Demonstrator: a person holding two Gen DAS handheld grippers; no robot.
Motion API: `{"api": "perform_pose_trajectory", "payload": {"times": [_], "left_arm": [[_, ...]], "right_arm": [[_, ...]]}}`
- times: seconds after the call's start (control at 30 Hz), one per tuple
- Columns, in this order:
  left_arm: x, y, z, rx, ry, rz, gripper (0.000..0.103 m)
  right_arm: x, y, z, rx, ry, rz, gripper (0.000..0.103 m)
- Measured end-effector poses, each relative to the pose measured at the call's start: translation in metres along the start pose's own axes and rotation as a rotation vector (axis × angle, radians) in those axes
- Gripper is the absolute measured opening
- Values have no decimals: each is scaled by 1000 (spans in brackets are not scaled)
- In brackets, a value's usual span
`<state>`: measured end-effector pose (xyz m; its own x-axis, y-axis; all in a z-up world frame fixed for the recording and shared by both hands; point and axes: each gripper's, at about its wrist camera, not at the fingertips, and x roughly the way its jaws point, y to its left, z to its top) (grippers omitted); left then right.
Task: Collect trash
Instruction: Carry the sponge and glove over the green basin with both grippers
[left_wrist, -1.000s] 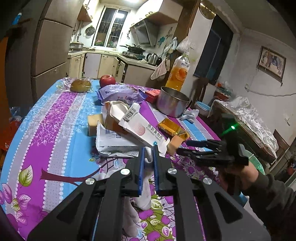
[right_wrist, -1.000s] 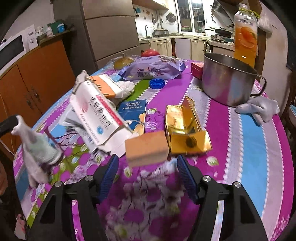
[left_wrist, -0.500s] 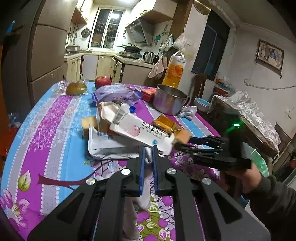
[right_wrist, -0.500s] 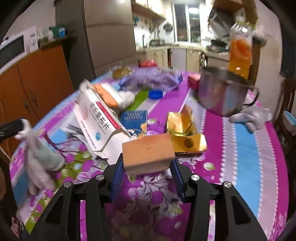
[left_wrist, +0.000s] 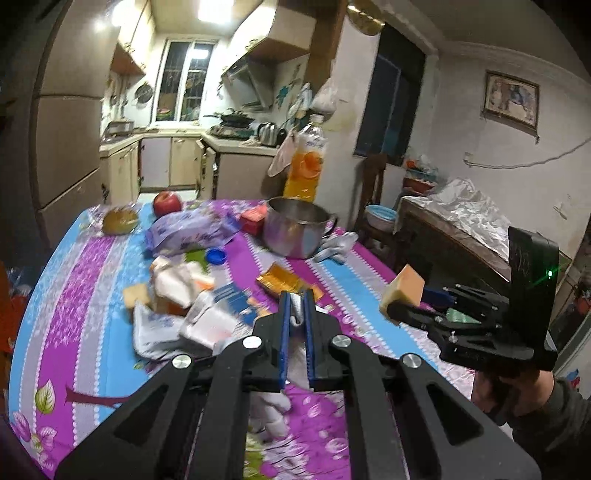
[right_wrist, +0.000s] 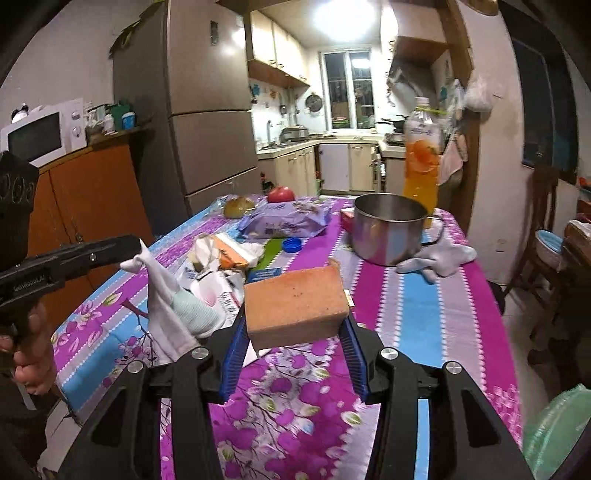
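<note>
My right gripper (right_wrist: 293, 325) is shut on an orange-brown sponge block (right_wrist: 295, 302), held in the air above the flowered tablecloth (right_wrist: 424, 295). In the left wrist view the same sponge (left_wrist: 404, 291) sticks out of the right gripper (left_wrist: 400, 308) at the table's right side. My left gripper (left_wrist: 296, 297) is shut on a limp white cloth (left_wrist: 271, 406) that hangs below its fingers. The right wrist view shows that cloth (right_wrist: 162, 306) dangling from the left gripper (right_wrist: 129, 251) at the left. A pile of torn cartons and wrappers (left_wrist: 184, 299) lies mid-table.
A steel pot (left_wrist: 295, 232), an orange drink bottle (left_wrist: 306, 166), a purple packet (left_wrist: 192, 232), an apple (left_wrist: 167, 202), a gold wrapper (left_wrist: 282, 282), a blue cap (left_wrist: 215, 255) and a grey glove (left_wrist: 336, 245) are on the table. A green bag (right_wrist: 554, 435) shows at the lower right.
The right gripper closed on the sponge block and lifted it off the table. The left gripper rose with the white cloth still in it.
</note>
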<state>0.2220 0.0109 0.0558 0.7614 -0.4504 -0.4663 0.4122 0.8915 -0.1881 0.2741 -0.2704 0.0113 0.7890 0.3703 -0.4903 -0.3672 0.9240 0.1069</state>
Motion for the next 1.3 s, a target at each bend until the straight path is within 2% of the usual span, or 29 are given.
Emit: {"api": "perform_pose_trajectory", "payload": {"times": [0.17,0.43,0.63,1.07,1.3], "left_arm": [[11,-30,13,34,0,-42,6],[26,-86,29,64,-15,-134,6],[37,-129,35,94,-23,-176,6],[54,-211,32,145,-40,-191,6],[65,-258,31,181,-13,-275,6]], "right_arm": [[-37,-20,1,31,-28,-55,48],[-98,-62,4,86,-70,-205,48],[-137,-96,-3,134,-82,-295,48],[-211,-145,-13,222,-99,-428,48],[-246,-171,-25,253,-84,-489,48]]}}
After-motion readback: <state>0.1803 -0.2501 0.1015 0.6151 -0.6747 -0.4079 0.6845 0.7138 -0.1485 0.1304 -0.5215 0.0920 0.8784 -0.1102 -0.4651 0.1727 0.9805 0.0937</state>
